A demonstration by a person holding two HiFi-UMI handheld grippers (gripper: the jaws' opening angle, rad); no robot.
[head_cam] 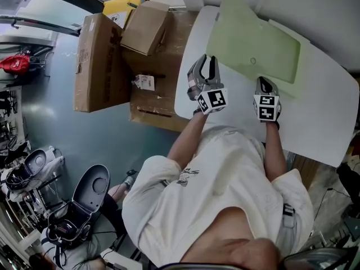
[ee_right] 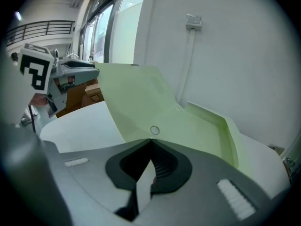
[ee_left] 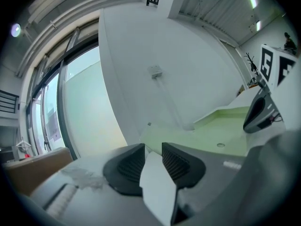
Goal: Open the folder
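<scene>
The left gripper (ee_left: 153, 150) stands open with nothing between its jaws, just left of the pale green folder (head_cam: 253, 44). The right gripper (ee_right: 150, 142) is closed, its tips at the folder's near edge; I cannot tell whether it pinches it. The folder lies upper centre with its cover tilted up. Unsupported, that cover may flop shut, or the folder may skid across the white surface (head_cam: 315, 117). Cardboard boxes (head_cam: 101, 61) crowd the floor at upper left.
</scene>
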